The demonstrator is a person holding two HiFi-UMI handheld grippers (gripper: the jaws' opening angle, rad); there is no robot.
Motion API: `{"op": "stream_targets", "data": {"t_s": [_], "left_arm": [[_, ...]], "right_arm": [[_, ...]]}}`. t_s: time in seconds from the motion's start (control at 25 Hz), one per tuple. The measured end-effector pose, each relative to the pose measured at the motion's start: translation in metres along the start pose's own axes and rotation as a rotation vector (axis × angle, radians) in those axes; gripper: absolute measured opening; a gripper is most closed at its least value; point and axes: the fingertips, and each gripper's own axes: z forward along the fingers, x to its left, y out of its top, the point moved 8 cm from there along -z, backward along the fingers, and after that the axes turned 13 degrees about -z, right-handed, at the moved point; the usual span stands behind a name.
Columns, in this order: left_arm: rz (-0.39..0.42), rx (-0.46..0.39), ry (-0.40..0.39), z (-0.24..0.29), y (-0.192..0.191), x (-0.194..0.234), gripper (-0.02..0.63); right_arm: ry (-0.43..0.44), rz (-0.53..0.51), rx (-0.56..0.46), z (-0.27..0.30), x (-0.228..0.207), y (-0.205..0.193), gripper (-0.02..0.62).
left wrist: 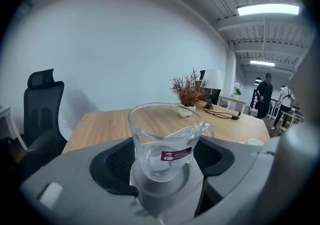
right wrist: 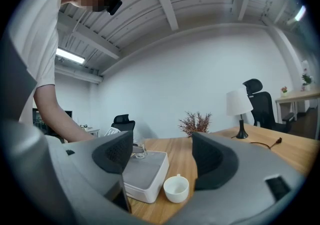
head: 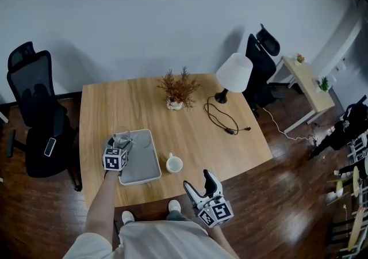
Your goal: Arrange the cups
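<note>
Right gripper [head: 202, 190]: being held off the near edge of the table [head: 103, 102], close to the person's body. The jaws are being kept wide apart, with nothing between the pads [right wrist: 114, 151]. It is judged to be idling while the other hand is working.

White cup [head: 174, 164]: being left upright on the bare wood, just beside the near right corner of the tray, its handle turned away from the person. It is being framed in the right gripper's gap, well ahead of it. It is judged the likely next pick.

Tray [head: 150, 172]: grey and rectangular, being used near the table's front left. It is judged the collecting spot for the cups.

Left gripper [head: 122, 143]: being clamped on the glass cup, both pads pressing its lower wall.

Glass cup [head: 121, 136]: clear, handled, with a maroon label. It is being carried upright at the tray's far left corner, presumably so it can be set down on its base. Whether the base is touching the tray cannot be told.

Obstruction: the white cup is being noted as the only item close to the tray.

Dried plant [head: 178, 90]: being kept mid-table, well apart from the tray.

Cable [head: 221, 117]: being trailed in loops from the lamp across the table's right side.

Lamp [head: 233, 73]: white-shaded, being stood at the far right edge.

Office chairs [head: 34, 111]: black, being parked off the table's left and far right.

Side desk [head: 307, 82]: being noted farthest off, at the right wall.
</note>
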Motion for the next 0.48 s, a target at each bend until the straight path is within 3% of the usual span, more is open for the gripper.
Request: {"op": "stream_targets", "data": {"t_s": [0.12, 0.24, 0.48], "left_arm": [[0.006, 0.025, 0.024, 0.001, -0.002, -0.002, 0.377], [0.004, 0.039, 0.038, -0.008, -0.006, -0.002, 0.511], [-0.014, -0.066, 0.023, -0.065, -0.006, -0.002, 0.512]], "right_arm": [[0.007, 0.002, -0.004, 0.001, 0.0, -0.002, 0.365], [0.03, 0.002, -0.014, 0.009, 0.005, 0.0, 0.365], [0.086, 0.008, -0.038, 0.033, 0.013, 0.003, 0.365]]}}
